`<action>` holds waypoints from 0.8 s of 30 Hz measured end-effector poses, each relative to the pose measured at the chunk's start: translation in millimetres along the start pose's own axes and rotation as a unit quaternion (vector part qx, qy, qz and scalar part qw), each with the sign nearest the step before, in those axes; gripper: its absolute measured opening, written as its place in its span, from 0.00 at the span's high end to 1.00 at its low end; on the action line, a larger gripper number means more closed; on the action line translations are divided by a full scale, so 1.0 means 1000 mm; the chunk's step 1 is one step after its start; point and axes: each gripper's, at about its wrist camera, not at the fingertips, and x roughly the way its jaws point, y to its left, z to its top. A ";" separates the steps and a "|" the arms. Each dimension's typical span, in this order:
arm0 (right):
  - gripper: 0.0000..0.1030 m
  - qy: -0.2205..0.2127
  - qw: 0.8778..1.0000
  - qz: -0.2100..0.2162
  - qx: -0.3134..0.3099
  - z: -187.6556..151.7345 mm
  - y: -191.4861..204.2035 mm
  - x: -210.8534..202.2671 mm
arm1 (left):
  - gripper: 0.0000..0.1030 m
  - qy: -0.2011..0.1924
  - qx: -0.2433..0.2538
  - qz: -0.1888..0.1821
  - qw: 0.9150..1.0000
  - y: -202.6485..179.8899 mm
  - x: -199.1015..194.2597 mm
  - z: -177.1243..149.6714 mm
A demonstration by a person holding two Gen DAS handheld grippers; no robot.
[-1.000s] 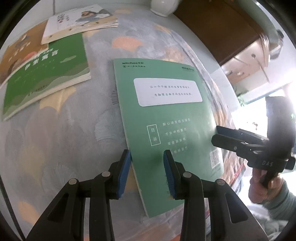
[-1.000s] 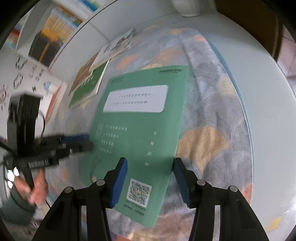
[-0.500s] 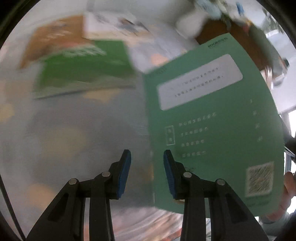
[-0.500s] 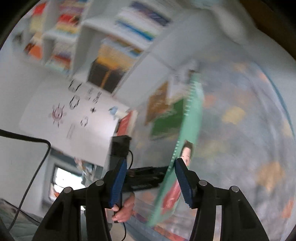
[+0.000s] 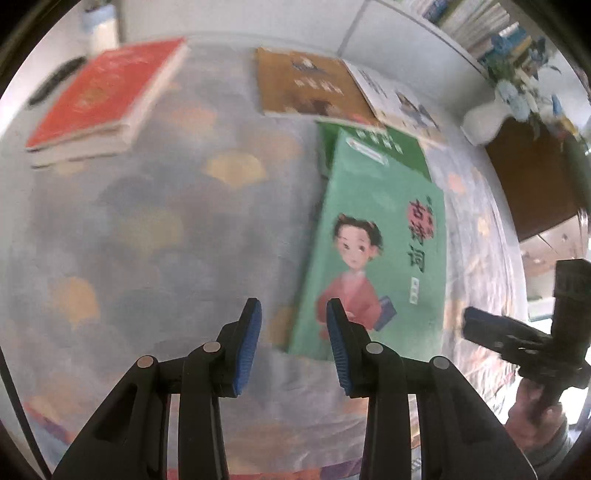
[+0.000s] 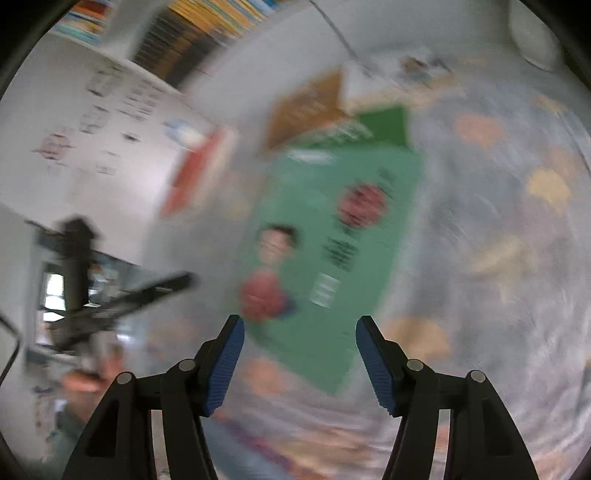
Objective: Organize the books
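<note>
Nearest the left wrist camera, the left gripper hovers over the patterned tablecloth with its blue-padded fingers a moderate gap apart and nothing between them. Just beyond its right finger lies the light green book, front cover up, showing a cartoon child in a red robe and red-and-black characters; its near corner sits just past that fingertip without being gripped. In the right wrist view, which is heavily blurred, the right gripper is spread wide and holds nothing, with the same light green book flat on the cloth ahead of its fingers. From the left camera the right gripper shows at the far right edge, apart from the book, gripped by a hand. The far end of the light green book overlaps a darker green book. Behind that lie a brown book and a white illustrated book, edges overlapping. Well to the left, a stack of red books rests near the table's far side. A white vase stands at the far right, and a bookshelf fills the wall beyond.
</note>
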 end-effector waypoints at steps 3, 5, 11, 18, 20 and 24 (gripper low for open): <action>0.57 0.007 0.999 -0.032 0.009 -0.006 -0.009 0.013 | 0.66 0.022 -0.021 -0.016 0.999 0.004 0.029 0.004; 0.59 0.004 0.998 -0.059 0.006 -0.009 -0.016 0.018 | 0.66 0.032 -0.026 -0.027 0.999 0.004 0.041 0.005; 0.64 -0.004 0.997 -0.071 -0.023 -0.023 -0.012 0.021 | 0.66 0.024 0.004 -0.020 0.999 -0.004 0.043 -0.003; 0.64 0.004 0.997 -0.064 -0.039 -0.020 -0.010 0.023 | 0.66 0.038 0.050 -0.003 0.998 -0.027 0.044 -0.020; 0.64 0.001 0.996 -0.075 -0.047 -0.019 -0.012 0.016 | 0.64 0.032 0.054 0.008 0.998 -0.032 0.044 -0.023; 0.64 0.008 0.996 -0.066 -0.058 -0.020 -0.014 0.016 | 0.64 0.028 0.046 -0.006 0.999 -0.033 0.043 -0.027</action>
